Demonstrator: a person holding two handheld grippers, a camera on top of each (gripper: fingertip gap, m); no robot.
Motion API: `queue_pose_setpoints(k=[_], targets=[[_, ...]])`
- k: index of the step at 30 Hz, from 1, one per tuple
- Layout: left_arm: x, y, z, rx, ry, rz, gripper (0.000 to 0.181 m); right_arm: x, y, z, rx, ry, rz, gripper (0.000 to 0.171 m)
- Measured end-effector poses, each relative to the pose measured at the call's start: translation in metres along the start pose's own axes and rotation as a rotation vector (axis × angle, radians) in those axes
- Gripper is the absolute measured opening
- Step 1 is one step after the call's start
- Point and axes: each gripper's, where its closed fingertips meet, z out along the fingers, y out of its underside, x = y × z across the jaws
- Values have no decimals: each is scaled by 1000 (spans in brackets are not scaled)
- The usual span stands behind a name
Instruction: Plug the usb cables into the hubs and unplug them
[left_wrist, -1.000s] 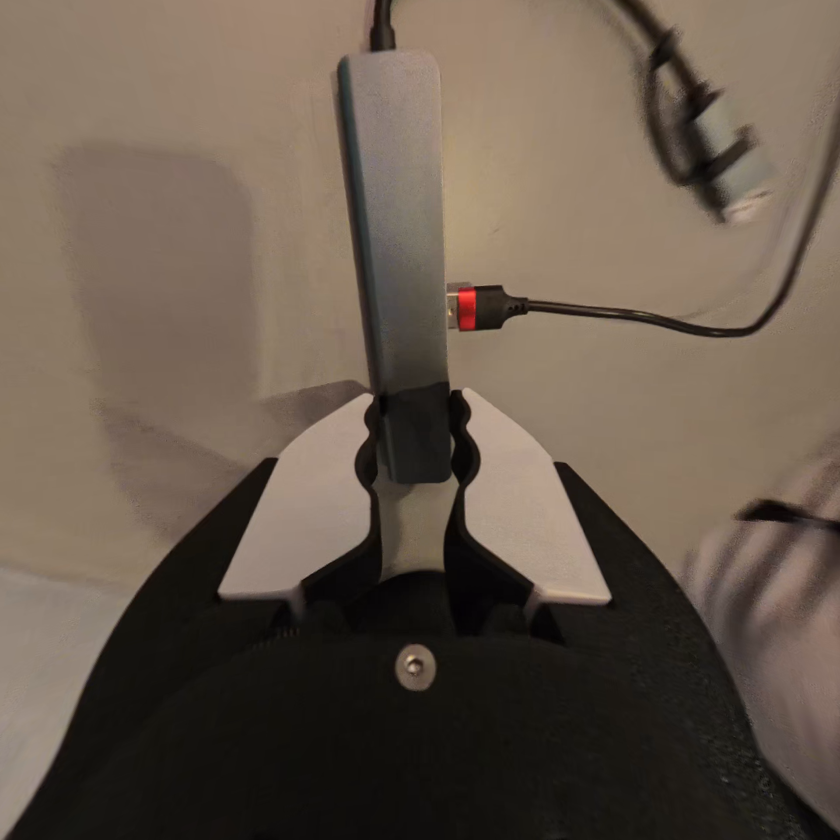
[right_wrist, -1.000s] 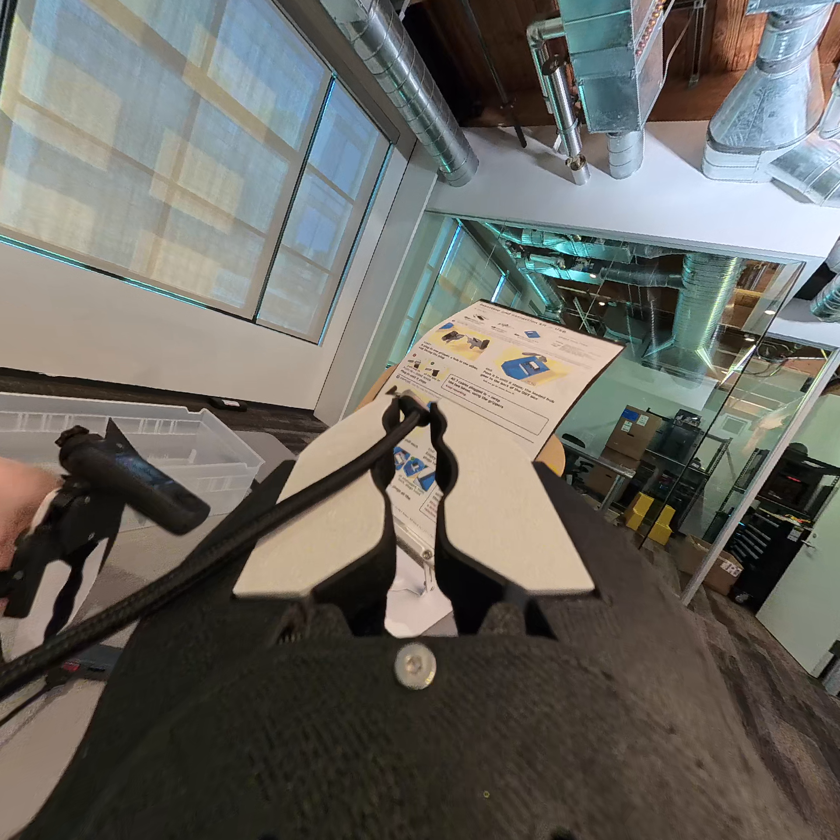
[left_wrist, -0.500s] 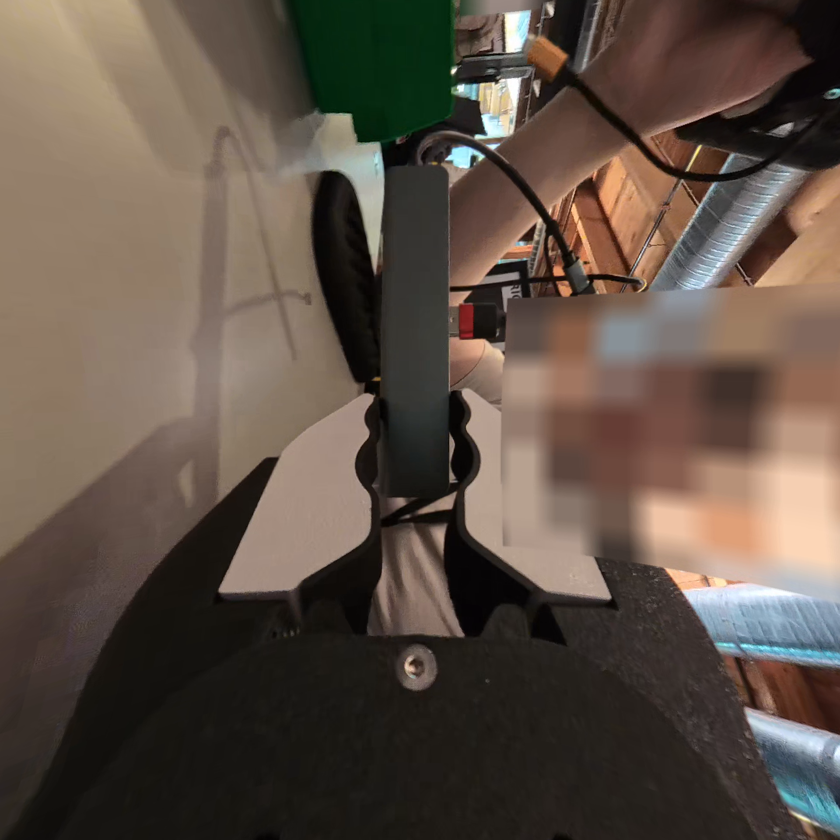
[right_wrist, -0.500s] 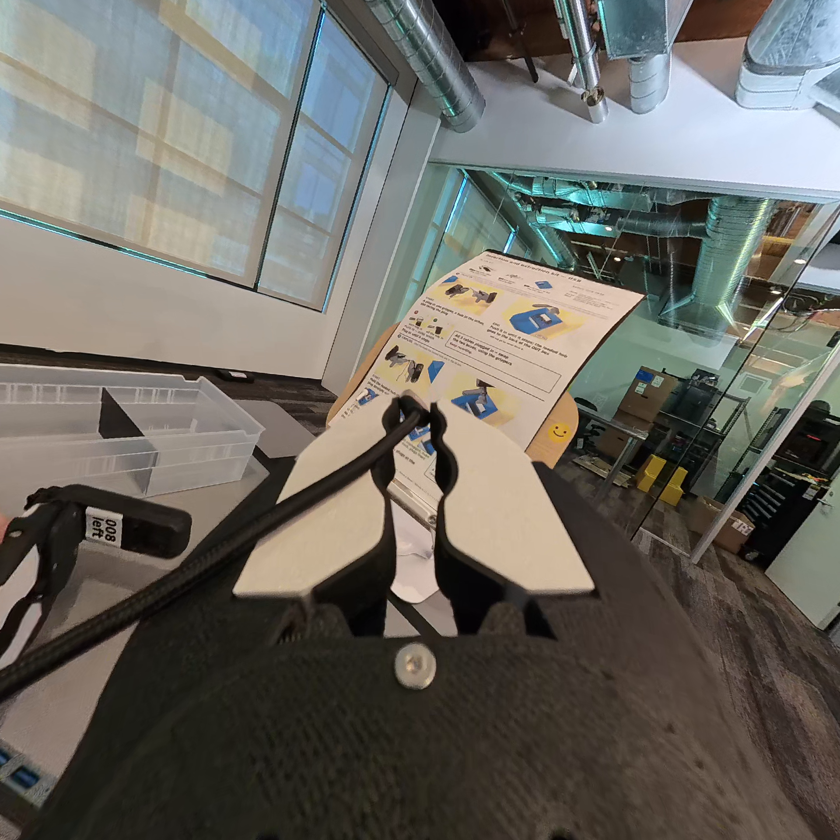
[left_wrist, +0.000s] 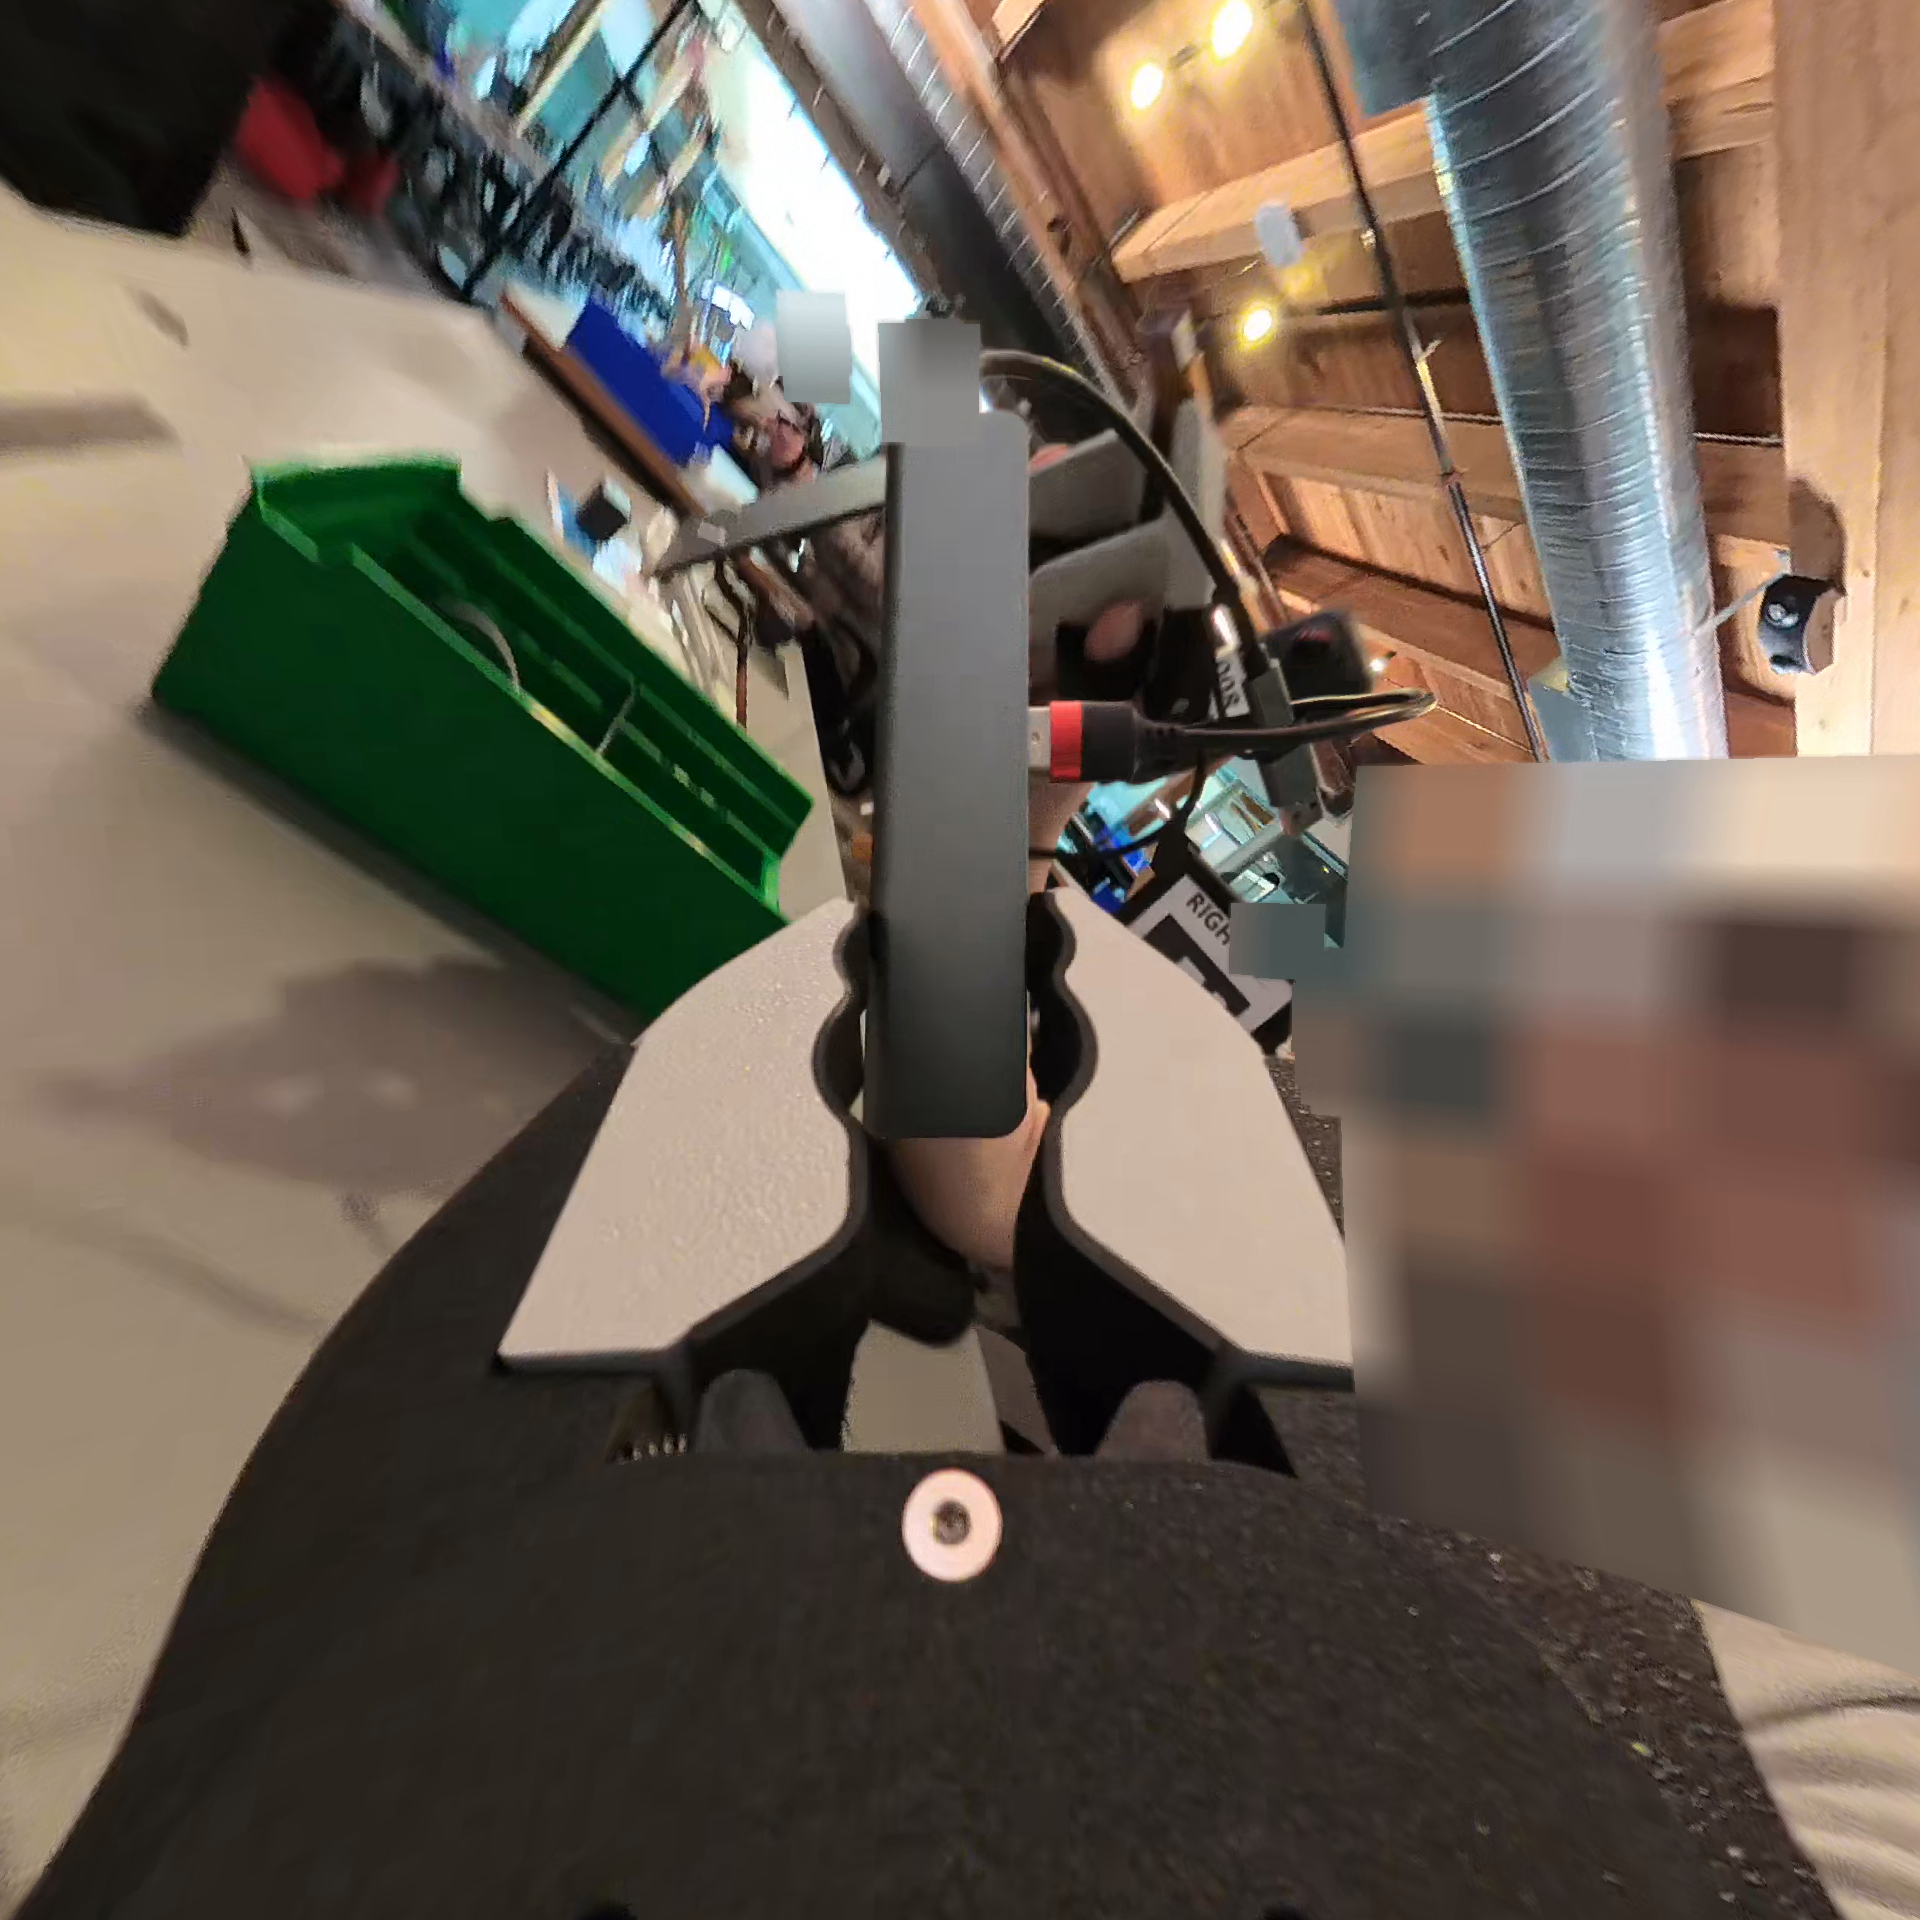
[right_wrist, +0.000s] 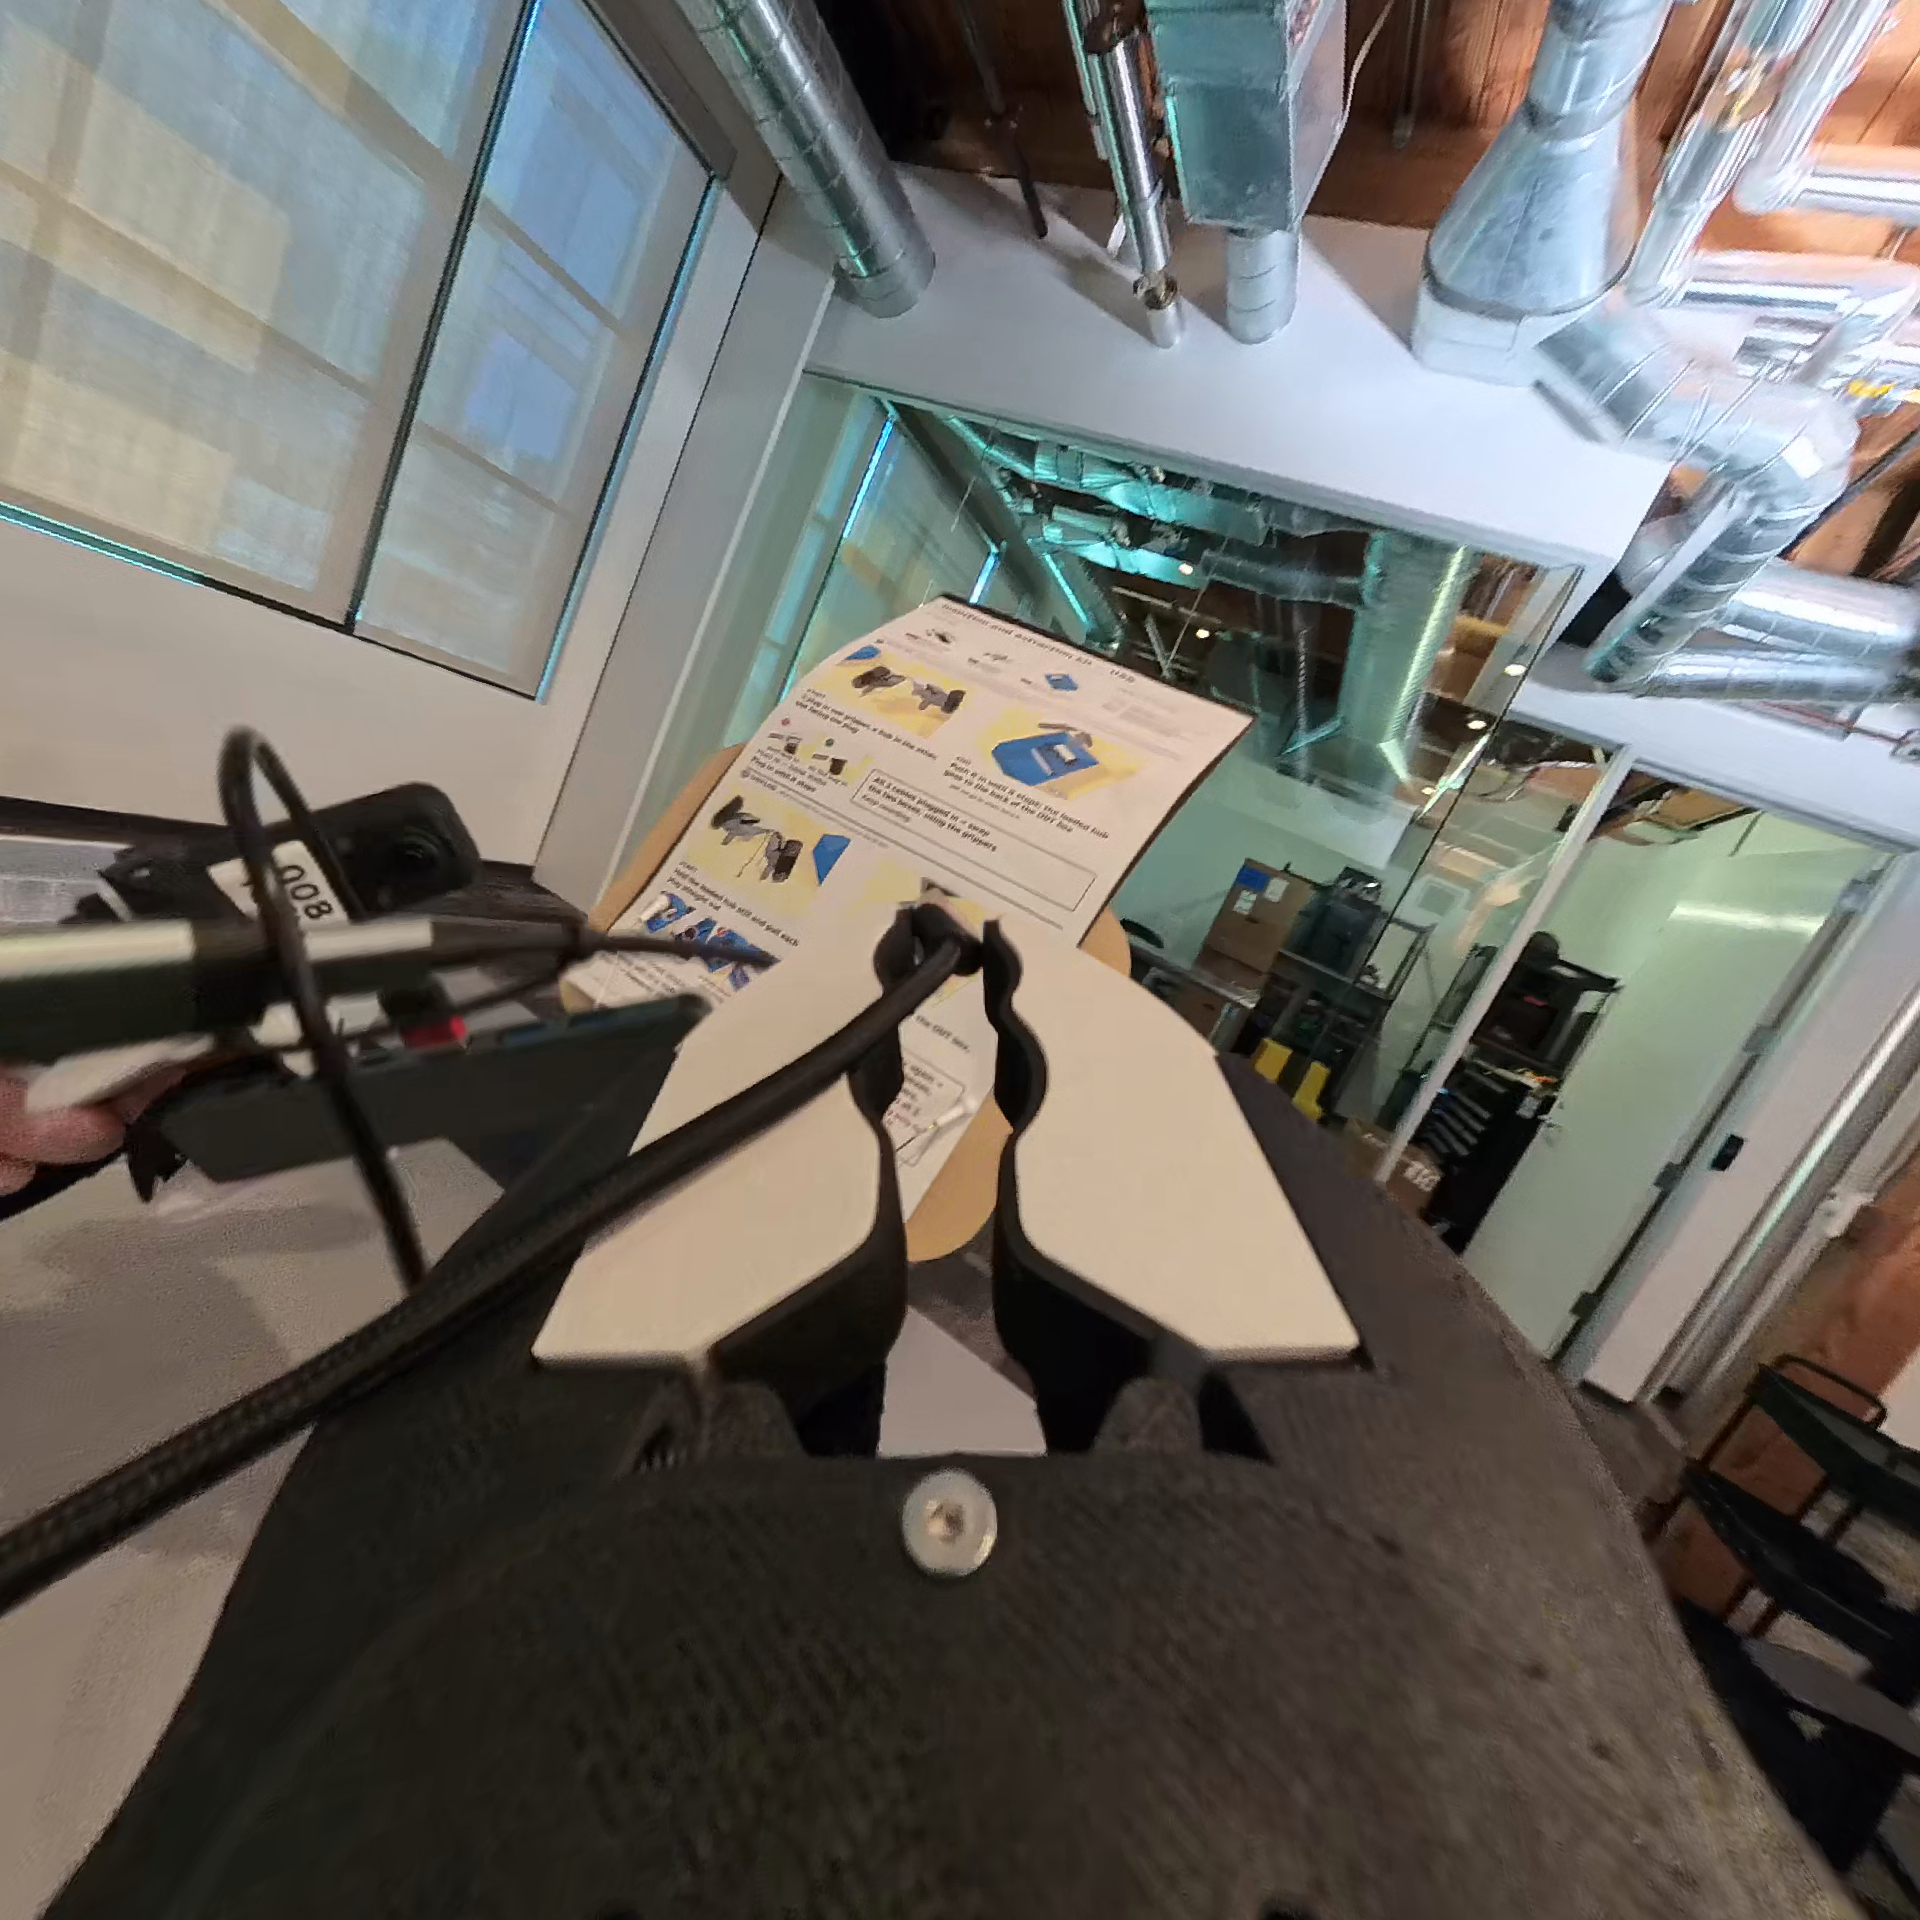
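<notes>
A: Where was the hub (left_wrist: 951, 727)?

B: Raised off the tabletop (left_wrist: 208, 1039), left gripper (left_wrist: 948, 1023) clamping its near end, ports clear; red-collared plug (left_wrist: 1086, 740) seated.

A: The right gripper (right_wrist: 940, 961)?

B: Pinching a braided cable (right_wrist: 644, 1158) at its tips, probably for aiming.

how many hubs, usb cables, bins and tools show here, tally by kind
hub: 1, the dark grey hub held in the left tool
usb cables: 2, the red-collared plug in the hub's side and the braided black cable pinched in the right tool
bin: 1, the green bin
tools: 2
total: 6
</notes>
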Motion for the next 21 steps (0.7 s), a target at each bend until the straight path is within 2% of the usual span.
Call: queue_pose_setpoints(k=[1, 4, 8, 14, 18, 21], targets=[[5, -6, -4, 31, 12, 52, 28, 0, -4, -1, 6, 16, -25, 13], [12, -13, -17, 93, 36, 122, 28, -6, -13, -1, 6, 44, -117, 13], [16, -21, -30, 125, -15, 223, 28, -30, -26, 4, 29, 1, -147, 13], [21, -23, -28, 118, -111, 365, 28, -65, -31, 13, -22, -66, -259, 13], [15, -20, -25, 118, -110, 334, 28, -91, -20, 18, -129, -155, -304, 13], [8, -22, -26, 136, -128, 333, 28, -95, -18, 20, -176, -113, -395, 13]])
